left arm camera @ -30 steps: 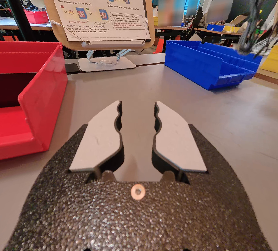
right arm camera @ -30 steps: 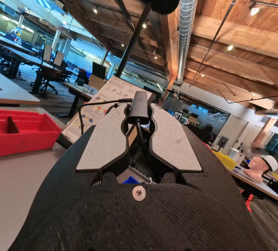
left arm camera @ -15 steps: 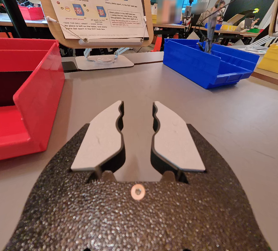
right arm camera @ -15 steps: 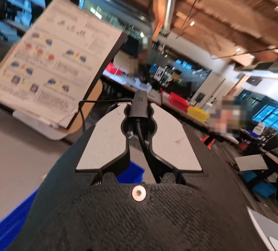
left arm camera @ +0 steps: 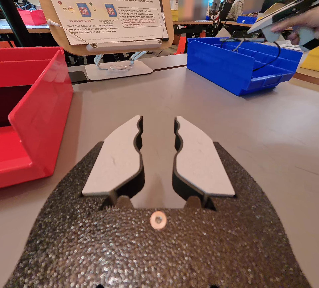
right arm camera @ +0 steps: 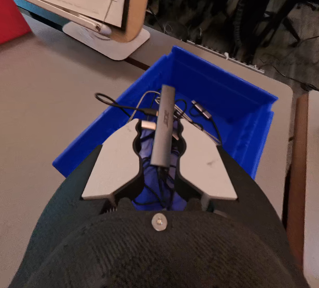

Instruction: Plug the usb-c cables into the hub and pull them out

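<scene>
1. R gripper (right arm camera: pixel 159 121): hanging over blue bin (right arm camera: pixel 224 79), jaws spread wide, pinching nothing. Gap showing on both sides of hub; no contact visible.
2. Hub (right arm camera: pixel 162 141): slim grey bar, lying lengthwise betw. the R fingers, above/inside the bin, tilted. Whether resting on sth or dropping: can't tell. Prob. handling as light, rigid, smooth-skinned, so likely slipping if pinched at a corner. Best gripping across the narrow sides, mid-body, clear of the ports.
3. Cables (right arm camera: pixel 138 107): black and braided, plugged along hub's L side, looping over bin wall. Limp and springy, prob. dragging the hub around. Best gripping at the stiff plug shell (right arm camera: pixel 148 125), not the cord.
4. Loose adapter (right arm camera: pixel 202 109): lying in bin, R of hub.
5. L gripper (left arm camera: pixel 158 117): hovering low over grey table (left arm camera: pixel 224 124), jaws apart, holding nothing, touching nothing.
6. Red bin (left arm camera: pixel 39 124): sitting just L of L gripper.
7. Instruction board (left arm camera: pixel 103 12): standing at far edge of table.
</scene>
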A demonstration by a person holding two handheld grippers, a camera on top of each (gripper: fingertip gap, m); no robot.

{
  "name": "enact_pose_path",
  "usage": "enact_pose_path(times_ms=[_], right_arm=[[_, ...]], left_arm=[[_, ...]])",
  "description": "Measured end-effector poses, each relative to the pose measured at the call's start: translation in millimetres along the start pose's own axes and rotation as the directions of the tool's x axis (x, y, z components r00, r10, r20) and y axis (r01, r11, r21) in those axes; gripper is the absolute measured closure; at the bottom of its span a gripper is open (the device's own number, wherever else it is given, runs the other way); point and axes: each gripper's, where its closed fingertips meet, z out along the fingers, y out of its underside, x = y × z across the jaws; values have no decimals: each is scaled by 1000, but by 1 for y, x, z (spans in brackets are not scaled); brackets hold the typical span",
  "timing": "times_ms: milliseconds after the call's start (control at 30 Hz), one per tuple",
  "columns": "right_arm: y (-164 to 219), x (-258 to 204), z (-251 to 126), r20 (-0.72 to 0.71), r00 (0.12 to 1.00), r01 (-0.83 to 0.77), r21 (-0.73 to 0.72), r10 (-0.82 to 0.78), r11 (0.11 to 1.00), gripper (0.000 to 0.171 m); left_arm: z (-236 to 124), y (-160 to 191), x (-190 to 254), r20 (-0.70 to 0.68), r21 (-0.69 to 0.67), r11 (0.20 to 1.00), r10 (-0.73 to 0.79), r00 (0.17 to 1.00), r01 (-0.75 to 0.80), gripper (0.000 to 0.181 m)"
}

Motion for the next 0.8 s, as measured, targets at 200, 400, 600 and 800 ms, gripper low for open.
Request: enact_pose_path(times_ms=[200, 400, 600, 800], right_arm=[[5, 6, -72, -68, 992, -95, 201, 110, 975, 113], [83, -26, -92, -48, 992, -109, 163, 118, 981, 94], [93, -12, -94, -157, 986, -36, 98, 51, 995, 73], [76, -6, -103, -219, 973, -37, 187, 79, 982, 70]], left_arm=[[3, 3, 4, 6, -25, 999, 43, 999, -42, 147], [13, 11, 20, 47, -90, 971, 225, 973, -220, 144], [82, 5, 119, -123, -184, 976, 97, 988, -119, 115], [171, -33, 200, -168, -188, 976, 76, 983, -107, 109]])
